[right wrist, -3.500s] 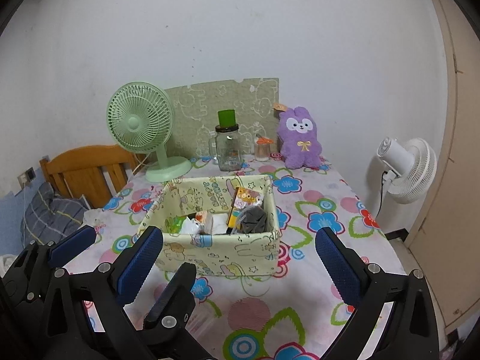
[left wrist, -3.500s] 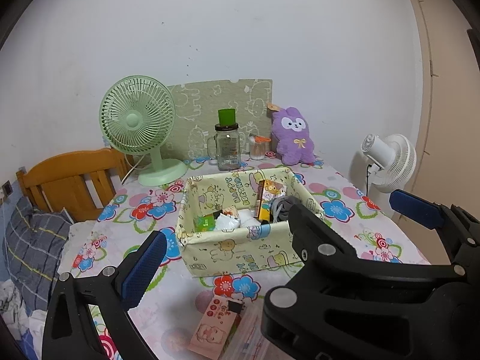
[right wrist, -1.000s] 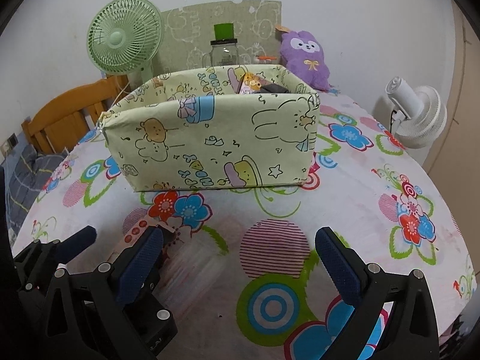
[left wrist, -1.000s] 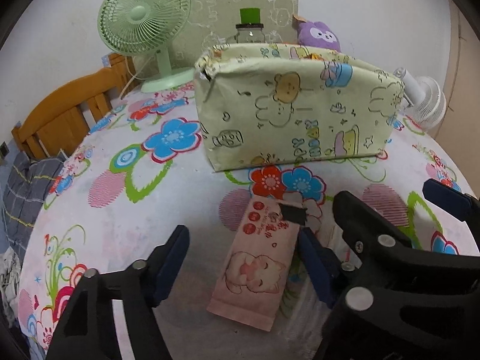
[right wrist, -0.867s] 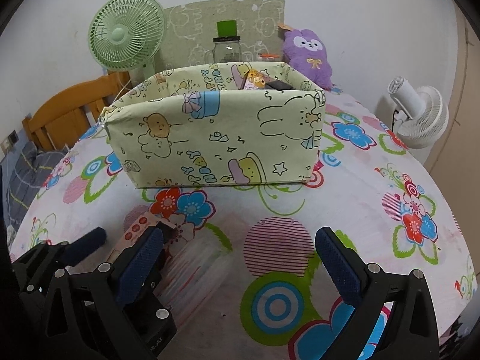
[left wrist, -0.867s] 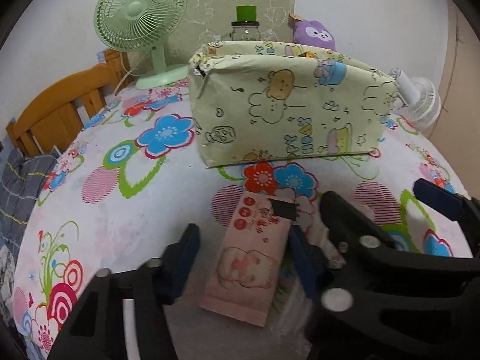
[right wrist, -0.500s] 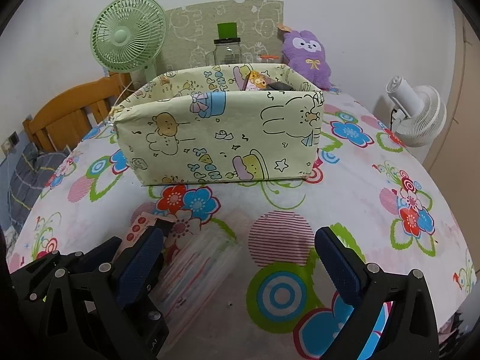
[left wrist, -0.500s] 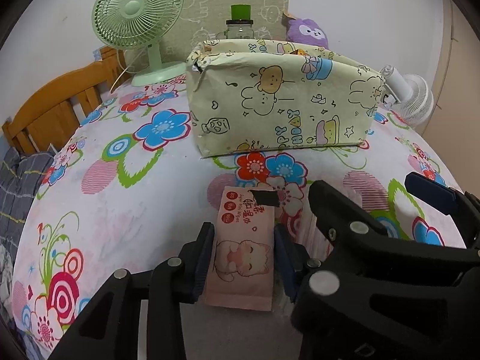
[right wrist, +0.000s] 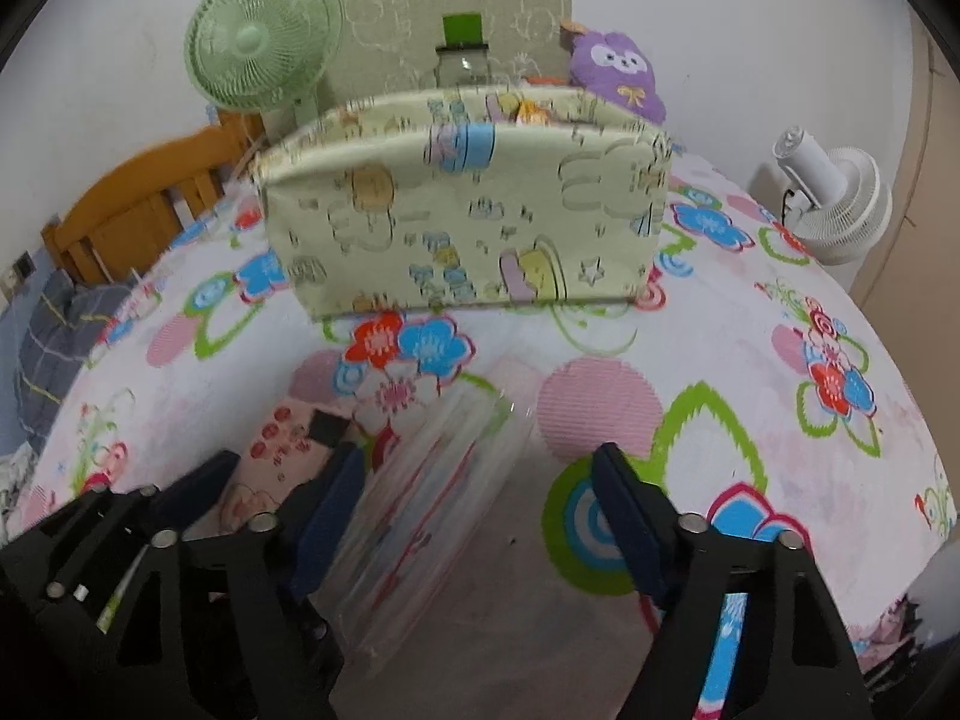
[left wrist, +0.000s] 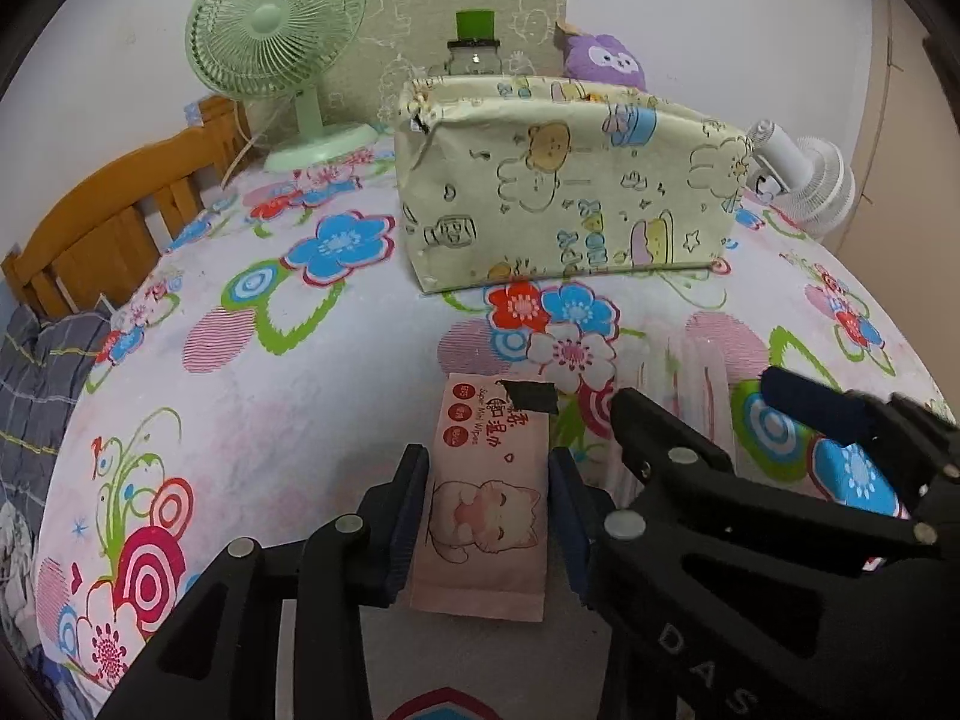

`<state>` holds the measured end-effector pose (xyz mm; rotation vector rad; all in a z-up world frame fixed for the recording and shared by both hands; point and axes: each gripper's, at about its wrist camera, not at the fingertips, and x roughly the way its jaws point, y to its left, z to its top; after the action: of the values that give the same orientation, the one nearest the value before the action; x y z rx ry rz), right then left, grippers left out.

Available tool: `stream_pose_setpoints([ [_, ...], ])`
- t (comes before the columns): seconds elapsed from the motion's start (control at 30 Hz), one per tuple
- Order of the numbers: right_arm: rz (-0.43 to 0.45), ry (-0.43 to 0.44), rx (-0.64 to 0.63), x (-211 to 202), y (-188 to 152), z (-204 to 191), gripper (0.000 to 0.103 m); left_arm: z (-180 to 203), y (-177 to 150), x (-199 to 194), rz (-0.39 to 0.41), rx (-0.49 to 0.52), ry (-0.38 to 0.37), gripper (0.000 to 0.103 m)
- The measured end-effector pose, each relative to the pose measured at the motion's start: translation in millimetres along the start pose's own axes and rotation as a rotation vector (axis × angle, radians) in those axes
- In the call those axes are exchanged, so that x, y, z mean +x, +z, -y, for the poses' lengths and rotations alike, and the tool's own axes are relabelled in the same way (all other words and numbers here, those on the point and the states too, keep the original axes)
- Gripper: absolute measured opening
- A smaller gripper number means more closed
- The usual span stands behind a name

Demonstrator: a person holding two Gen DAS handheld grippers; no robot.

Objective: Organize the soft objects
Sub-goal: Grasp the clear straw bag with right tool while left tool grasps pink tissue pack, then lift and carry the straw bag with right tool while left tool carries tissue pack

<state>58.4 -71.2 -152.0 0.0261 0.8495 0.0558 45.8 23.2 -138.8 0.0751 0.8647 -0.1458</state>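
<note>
A pink wet-wipes pack [left wrist: 489, 420] lies on the flowered tablecloth [left wrist: 252, 420], and my left gripper [left wrist: 487, 471] is shut on its near half, a pad pressed on each long side. To its right lies a clear plastic packet [right wrist: 432, 510]. My right gripper [right wrist: 480, 468] straddles that packet with its jaws closing. Its left pad is at the packet's edge; the right pad [right wrist: 624, 510] stands clear of it. The pink pack [right wrist: 270, 456] also shows in the right wrist view. A cream cartoon-print fabric box [right wrist: 468, 210] stands behind, holding several items.
A purple plush [right wrist: 618, 72], a glass jar with a green lid [left wrist: 474, 48] and a green fan [left wrist: 276, 24] stand behind the box. A white fan [right wrist: 840, 204] is off the table's right edge, a wooden chair [left wrist: 102, 222] at the left.
My left gripper's jaws came together onto the pink pack. My right gripper slid forward over the clear packet and its jaws narrowed.
</note>
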Motion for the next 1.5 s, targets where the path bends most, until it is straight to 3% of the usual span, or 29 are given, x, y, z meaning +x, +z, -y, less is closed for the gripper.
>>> stream_pose_setpoints([
  [0.13,-0.032,0.043,0.056,8,0,3,0.065,0,1,0,-0.004,-0.006,-0.004,0.041],
  [0.3,-0.033,0.069,0.059,12,3,2,0.037,0,5,4,-0.007,-0.014,-0.008,0.041],
  [0.5,-0.017,0.083,0.093,14,6,12,0.024,7,11,7,-0.005,-0.012,-0.018,0.041],
  [1.03,0.009,0.059,0.047,13,28,39,0.02,33,29,8,0.039,-0.049,0.004,0.041],
  [1.5,0.076,0.095,0.015,-19,48,51,0.019,46,48,-26,0.112,-0.062,0.04,0.041],
])
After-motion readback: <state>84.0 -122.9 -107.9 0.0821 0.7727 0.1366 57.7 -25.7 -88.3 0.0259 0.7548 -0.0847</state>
